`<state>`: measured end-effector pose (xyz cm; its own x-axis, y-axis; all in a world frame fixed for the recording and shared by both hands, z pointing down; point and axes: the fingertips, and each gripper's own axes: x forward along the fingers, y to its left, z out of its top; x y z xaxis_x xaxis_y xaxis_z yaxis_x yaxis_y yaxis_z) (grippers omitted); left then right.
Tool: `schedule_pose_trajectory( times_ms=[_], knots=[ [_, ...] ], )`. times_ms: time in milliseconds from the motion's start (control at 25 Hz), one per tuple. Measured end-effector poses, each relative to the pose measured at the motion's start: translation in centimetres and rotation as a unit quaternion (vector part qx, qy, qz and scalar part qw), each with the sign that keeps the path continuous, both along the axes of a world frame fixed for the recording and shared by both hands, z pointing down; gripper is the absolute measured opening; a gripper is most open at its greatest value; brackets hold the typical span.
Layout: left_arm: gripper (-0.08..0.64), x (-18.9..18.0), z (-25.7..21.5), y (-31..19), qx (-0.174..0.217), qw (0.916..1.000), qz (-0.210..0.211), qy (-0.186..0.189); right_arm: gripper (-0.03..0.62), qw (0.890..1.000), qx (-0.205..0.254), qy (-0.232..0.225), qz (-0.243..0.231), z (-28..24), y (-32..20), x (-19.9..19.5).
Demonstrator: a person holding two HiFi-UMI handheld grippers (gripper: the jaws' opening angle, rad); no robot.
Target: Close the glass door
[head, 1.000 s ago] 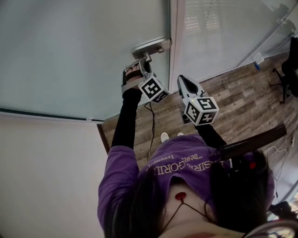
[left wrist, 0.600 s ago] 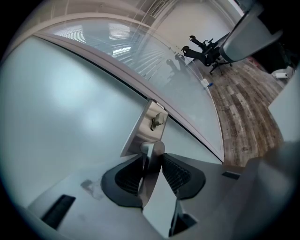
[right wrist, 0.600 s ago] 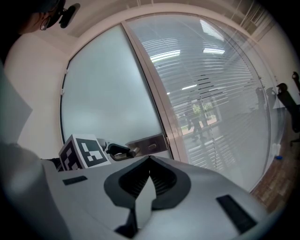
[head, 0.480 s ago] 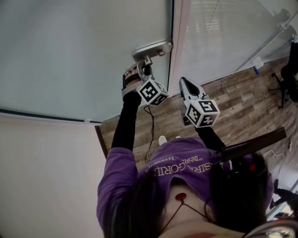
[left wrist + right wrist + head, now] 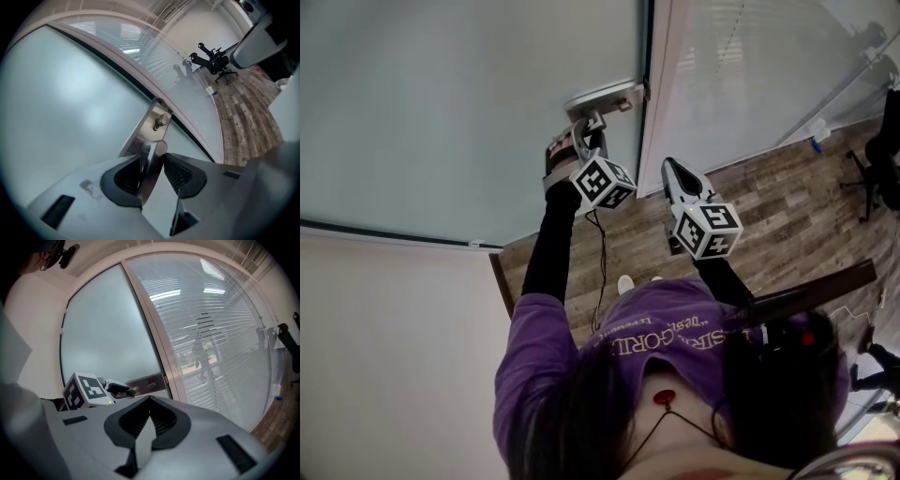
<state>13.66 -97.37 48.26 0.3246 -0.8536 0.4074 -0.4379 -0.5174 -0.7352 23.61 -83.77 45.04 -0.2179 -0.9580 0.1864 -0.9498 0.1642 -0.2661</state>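
Since a second ago the left gripper (image 5: 586,129) has rolled slightly at the door, so its marker cube (image 5: 602,181) sits at a new tilt. Its jaws have also just been opening. In the left gripper view the silver lever handle (image 5: 151,168) stands between the spread jaws of the left gripper (image 5: 152,155). The lever lies close along the left pad, with a clear gap to the right pad, so the hold is released (the lever is no longer pinched). Just beyond the lever is the metal handle plate (image 5: 149,129) with its small turn knob (image 5: 160,122).

The glass door (image 5: 469,112) fills the far left of the scene, frosted and pale. Its free edge lies close against the white frame post (image 5: 661,94), with only a thin dark seam between them. The handle plate (image 5: 602,97) sits at that edge.

The right gripper (image 5: 669,163) hangs to the right of the left one, near the frame post and touching nothing. In its own view the right gripper (image 5: 149,401) has its jaws clenched together at the tips with nothing between them. Wood-look flooring (image 5: 769,206) runs off to the right, where an office chair (image 5: 883,141) stands far away.
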Motion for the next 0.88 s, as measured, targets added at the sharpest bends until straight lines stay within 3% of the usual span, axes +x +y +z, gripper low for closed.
schedule_pose_trajectory(
  times_ms=[320, 600, 720, 800, 880],
  knots=[
    [0.144, 0.0, 0.2, -0.1, 0.0, 1.0, -0.002, 0.005, -0.014, 1.0, 0.006, 0.001, 0.004, -0.2, -0.2, 0.2],
    [0.144, 0.2, -1.5, 0.4, 0.06, 0.9981, 0.013, 0.001, -0.014, 1.0, 0.012, -0.002, 0.013, -2.2, -0.4, 1.6],
    [0.144, -0.8, -2.6, 1.8, 0.086, 0.9952, 0.018, 0.042, -0.015, 1.0, 0.011, -0.005, 0.02, -1.9, -0.1, 2.0],
    [0.141, -2.5, -4.1, 3.3, 0.11, 0.9889, 0.004, 0.099, -0.015, 1.0, 0.012, -0.005, 0.022, -1.7, 0.1, 1.6],
    [0.137, -4.2, -5.2, 4.5, 0.109, 0.9795, -0.025, 0.168, -0.014, 1.0, 0.017, -0.004, 0.019, -2.0, -0.1, 1.1]
  ],
)
